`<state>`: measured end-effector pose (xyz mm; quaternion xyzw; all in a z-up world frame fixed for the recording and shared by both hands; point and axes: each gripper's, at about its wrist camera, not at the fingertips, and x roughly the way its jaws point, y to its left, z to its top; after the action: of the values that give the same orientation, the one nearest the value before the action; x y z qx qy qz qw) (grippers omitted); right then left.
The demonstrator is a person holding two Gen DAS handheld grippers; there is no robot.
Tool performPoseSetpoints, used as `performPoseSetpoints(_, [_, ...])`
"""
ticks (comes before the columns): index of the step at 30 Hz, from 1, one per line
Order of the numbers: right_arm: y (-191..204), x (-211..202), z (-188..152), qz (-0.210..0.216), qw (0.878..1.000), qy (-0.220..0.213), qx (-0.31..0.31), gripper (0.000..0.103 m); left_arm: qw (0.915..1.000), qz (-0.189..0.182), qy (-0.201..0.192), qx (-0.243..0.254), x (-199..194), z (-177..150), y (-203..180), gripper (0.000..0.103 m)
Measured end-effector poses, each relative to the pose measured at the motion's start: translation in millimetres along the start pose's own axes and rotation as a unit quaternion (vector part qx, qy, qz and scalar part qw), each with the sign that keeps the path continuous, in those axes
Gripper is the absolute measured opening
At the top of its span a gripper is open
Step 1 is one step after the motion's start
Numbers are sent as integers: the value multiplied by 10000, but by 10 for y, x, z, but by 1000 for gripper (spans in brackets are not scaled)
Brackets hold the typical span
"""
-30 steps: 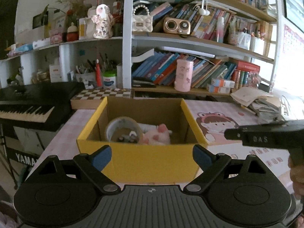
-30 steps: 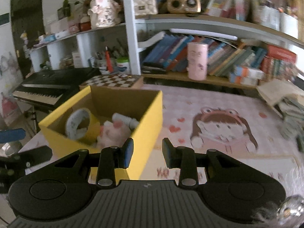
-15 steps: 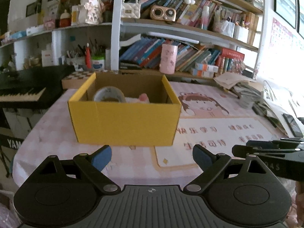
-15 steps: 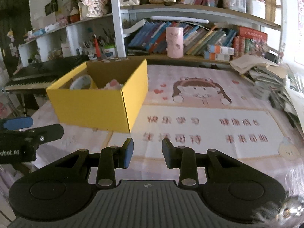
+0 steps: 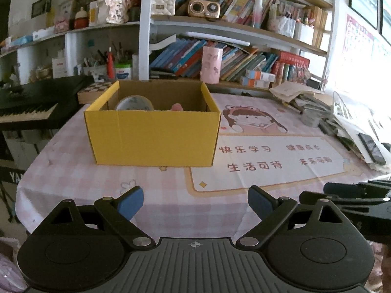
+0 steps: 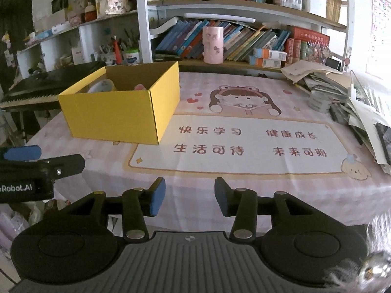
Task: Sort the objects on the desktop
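In the left wrist view we see the yellow cardboard box in the middle of the frame, above our left gripper and well apart from it; the jaws stand wide open and hold nothing. The box is rectangular, with smooth yellow outer walls and plain brown card inside. Over its front wall we see the top of a roll of tape at the left, round and pale, and a small part of a pink soft toy to its right; both lie inside the box.

In the right wrist view the same box sits in the upper left of the frame, far from our right gripper, whose jaws are open by a moderate gap and are empty. The blue pads look flat and rubbery. The left gripper shows at the left edge of this frame.

The surface is covered by a pink checked cloth, and a printed mat with a cartoon girl and red characters lies flat on it, to the right of the box, with its near left corner under the box
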<state>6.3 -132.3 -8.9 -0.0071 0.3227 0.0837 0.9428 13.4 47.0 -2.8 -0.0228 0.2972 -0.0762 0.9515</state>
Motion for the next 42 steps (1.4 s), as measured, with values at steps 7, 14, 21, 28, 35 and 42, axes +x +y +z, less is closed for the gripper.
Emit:
performPoseSetpoints(7, [-1, -48, -76, 49, 10000, 34, 7, 61, 9998, -137, 145, 22, -17, -58, -57, 95])
performPoseSetpoints(14, [-4, -43, -94, 58, 10000, 65, 22, 79, 9996, -20, 278, 108, -10, -89, -101, 102])
performPoseSetpoints(21, [-16, -16, -103, -105, 9998, 169, 34, 88, 9988, 129, 439, 152, 51, -89, -99, 103])
performPoseSetpoints(28, [-20, -15, -90, -172, 9997, 154, 9, 88, 9987, 130, 491, 100, 79, -79, -86, 103])
performPoseSetpoints(35, [-61, 1, -89, -219, 9996, 192, 63, 89, 9985, 119, 501, 189, 105, -69, -140, 103])
performPoseSetpoints(42, [-66, 9, -84, -207, 9996, 188, 54, 89, 9981, 122, 592, 82, 153, -61, -111, 103])
